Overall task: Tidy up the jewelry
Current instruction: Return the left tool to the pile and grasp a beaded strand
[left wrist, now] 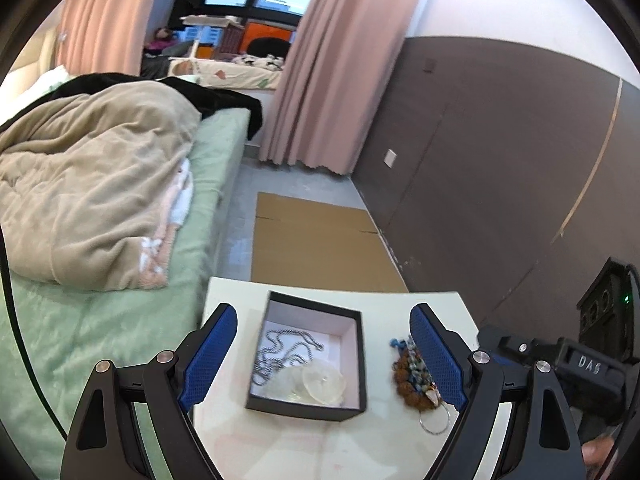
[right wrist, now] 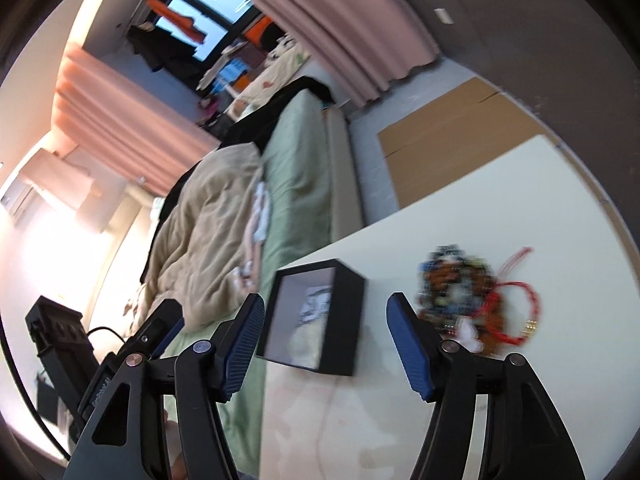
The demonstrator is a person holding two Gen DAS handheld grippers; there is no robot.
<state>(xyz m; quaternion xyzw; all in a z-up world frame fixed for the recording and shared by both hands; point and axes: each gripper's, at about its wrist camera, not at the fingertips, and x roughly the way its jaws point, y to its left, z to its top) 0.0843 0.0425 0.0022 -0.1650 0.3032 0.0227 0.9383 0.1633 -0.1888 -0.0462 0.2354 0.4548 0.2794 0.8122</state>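
A black jewelry box (left wrist: 308,356) with a pale lining sits on the white table (left wrist: 320,448). It holds a silver chain (left wrist: 286,350) and a clear bangle (left wrist: 320,384). My left gripper (left wrist: 322,354) is open above the box, its blue pads on either side. A heap of brown and coloured bead bracelets (left wrist: 412,376) lies right of the box. In the right wrist view the box (right wrist: 320,320) and the blurred bead heap (right wrist: 460,296) with a red cord (right wrist: 516,300) show. My right gripper (right wrist: 326,340) is open and empty over the table (right wrist: 480,200).
A bed (left wrist: 120,320) with a green sheet and a beige blanket (left wrist: 88,192) adjoins the table's left side. Flat cardboard (left wrist: 316,240) lies on the floor beyond. A brown wall (left wrist: 500,160) runs on the right. The other gripper's body (left wrist: 580,364) is at the right edge.
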